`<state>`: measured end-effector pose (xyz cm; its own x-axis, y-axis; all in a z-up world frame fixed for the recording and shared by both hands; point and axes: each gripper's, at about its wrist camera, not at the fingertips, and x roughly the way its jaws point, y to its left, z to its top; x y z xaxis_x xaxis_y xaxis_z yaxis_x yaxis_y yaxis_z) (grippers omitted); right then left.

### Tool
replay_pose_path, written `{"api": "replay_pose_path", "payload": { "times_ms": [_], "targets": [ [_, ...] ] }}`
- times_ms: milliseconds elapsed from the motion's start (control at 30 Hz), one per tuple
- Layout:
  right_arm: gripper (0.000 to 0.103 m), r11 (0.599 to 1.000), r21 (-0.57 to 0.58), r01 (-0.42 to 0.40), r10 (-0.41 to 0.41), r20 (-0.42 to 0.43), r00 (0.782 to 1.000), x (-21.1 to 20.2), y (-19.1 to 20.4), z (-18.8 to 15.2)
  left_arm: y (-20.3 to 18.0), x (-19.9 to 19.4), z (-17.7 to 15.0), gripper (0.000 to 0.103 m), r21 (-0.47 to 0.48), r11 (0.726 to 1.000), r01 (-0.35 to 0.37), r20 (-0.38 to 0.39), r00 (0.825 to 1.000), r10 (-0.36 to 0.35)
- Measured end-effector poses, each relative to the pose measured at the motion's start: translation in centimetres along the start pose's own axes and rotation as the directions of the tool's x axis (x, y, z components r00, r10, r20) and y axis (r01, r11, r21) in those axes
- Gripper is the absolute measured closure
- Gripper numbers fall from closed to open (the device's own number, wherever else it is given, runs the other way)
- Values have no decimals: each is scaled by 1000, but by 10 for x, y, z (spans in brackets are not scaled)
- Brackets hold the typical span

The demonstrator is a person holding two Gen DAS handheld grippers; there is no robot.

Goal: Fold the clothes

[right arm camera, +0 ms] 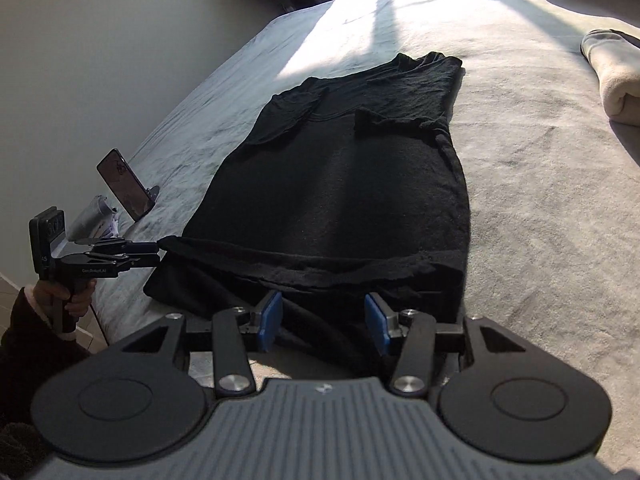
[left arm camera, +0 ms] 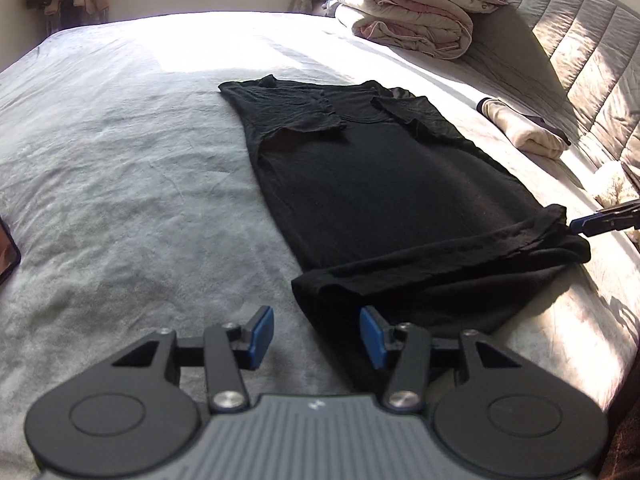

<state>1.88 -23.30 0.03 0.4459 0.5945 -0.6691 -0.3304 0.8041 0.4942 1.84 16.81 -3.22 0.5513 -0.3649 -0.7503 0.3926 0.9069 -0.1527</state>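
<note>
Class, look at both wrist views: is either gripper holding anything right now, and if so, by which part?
Nothing is held. The left gripper and right gripper both have open jaws over the hem of the black shirt, pads not pressing on it.

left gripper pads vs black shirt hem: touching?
Apart. In the left wrist view the left gripper stands open, grey bedsheet showing between its pads, the black shirt hem beside the right-hand pad.

Both cameras ride low over the bed (left arm camera: 120,140), each looking forward and down past its own gripper. The left wrist view sits close to the black T-shirt (left arm camera: 380,184) at its hem's left corner, facing the headboard (left arm camera: 580,52) at 1 o'clock. The right wrist view sits close at the hem's other end, and has the left gripper (right arm camera: 158,252) at 9 o'clock. Both share the shirt.
</note>
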Motion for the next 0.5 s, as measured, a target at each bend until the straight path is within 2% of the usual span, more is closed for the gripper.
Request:
{"api": "replay_pose_path", "payload": {
  "times_ms": [167,267,333,400,467,500],
  "targets": [
    [53,999,32,-2,4,-80,997,32,-1,2,-7,13,1,54,38,998,-51,-3,999,52],
    [53,998,62,-30,34,-68,997,44,-7,7,-9,18,3,54,48,997,-64,11,998,63],
    [53,996,80,-40,41,-13,999,48,-11,13,-9,20,5,54,42,997,-68,22,998,67],
    [53,996,88,25,-33,93,995,43,-13,16,-7,22,7,54,11,997,-73,39,997,72],
    [53,991,103,89,-108,196,975,35,-16,19,-3,22,9,54,-32,996,-82,59,995,84],
    [53,990,112,92,-115,228,967,29,-18,21,0,21,10,54,-53,995,-88,69,993,92]
  ]
}}
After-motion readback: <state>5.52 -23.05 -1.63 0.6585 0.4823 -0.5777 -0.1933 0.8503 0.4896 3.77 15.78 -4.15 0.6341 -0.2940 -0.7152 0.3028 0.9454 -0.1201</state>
